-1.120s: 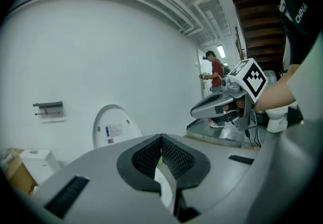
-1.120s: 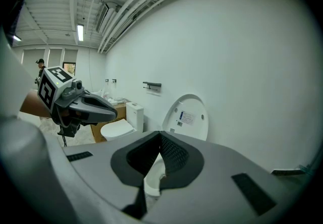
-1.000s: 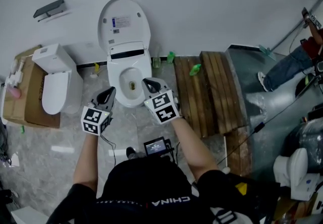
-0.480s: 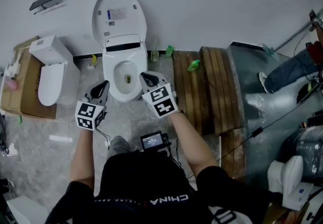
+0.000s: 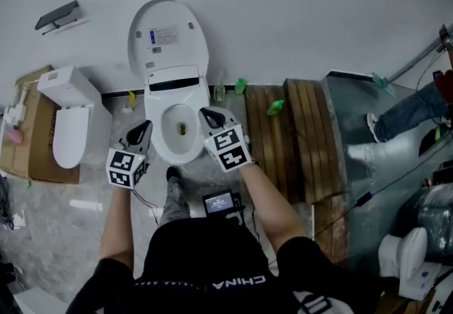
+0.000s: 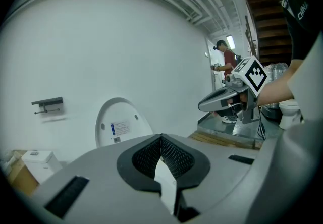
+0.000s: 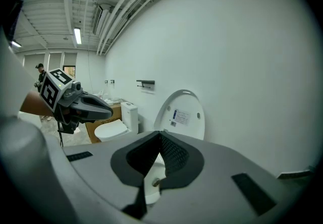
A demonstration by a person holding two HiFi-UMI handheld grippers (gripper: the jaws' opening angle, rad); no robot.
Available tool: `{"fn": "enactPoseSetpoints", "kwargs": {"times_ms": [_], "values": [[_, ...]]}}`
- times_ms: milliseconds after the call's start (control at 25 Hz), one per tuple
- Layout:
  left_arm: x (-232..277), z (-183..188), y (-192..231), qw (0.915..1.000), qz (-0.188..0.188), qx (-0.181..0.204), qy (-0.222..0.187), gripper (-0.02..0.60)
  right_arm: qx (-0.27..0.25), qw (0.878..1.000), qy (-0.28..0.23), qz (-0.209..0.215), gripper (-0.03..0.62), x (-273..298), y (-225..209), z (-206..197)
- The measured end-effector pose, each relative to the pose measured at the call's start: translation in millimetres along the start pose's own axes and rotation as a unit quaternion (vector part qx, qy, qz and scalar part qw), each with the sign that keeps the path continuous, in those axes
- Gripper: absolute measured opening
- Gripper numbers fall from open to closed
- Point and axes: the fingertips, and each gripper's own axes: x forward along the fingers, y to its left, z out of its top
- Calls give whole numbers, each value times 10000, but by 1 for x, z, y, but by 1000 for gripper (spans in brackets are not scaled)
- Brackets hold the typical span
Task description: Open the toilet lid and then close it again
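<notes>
hovering both grippers over the near end of the toilet (image 5: 160, 144): my left gripper (image 5: 146, 126) sits left of the bowl and my right gripper (image 5: 205, 114) right of it, each with jaws pressed together, empty. lid (image 5: 168, 33) is up, leaning on the far wall (image 5: 304, 8). second toilet (image 5: 69, 125) stands at left.

The floor (image 5: 49, 235) carries an open toilet (image 5: 177, 90), another toilet (image 5: 71, 125) and planks (image 5: 301, 139).

White wall (image 5: 297, 8), grey marbled floor (image 5: 64, 235)
</notes>
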Motion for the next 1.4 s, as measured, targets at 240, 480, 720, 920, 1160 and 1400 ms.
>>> {"fn": "enactPoseSetpoints", "kwargs": {"times_ms": [240,480,720,920,1160,1400], "values": [[53,6,84,9995,-323,-6,35,9,81,9998,15,-165,14,76,-19,41],[99,23,158,9976,-675,173,-18,9,193,9989,134,-394,14,146,-42,74],[139,26,198,9949,-942,349,67,9,176,9987,275,-380,14,194,-54,86],[176,38,222,9949,-906,435,104,10,-34,9995,292,-107,15,236,-83,103],[240,79,267,9936,-712,848,239,12,-513,9974,285,410,15,296,-131,152],[323,130,323,9852,-556,1551,473,199,-841,9933,93,789,98,370,-176,214]]}}
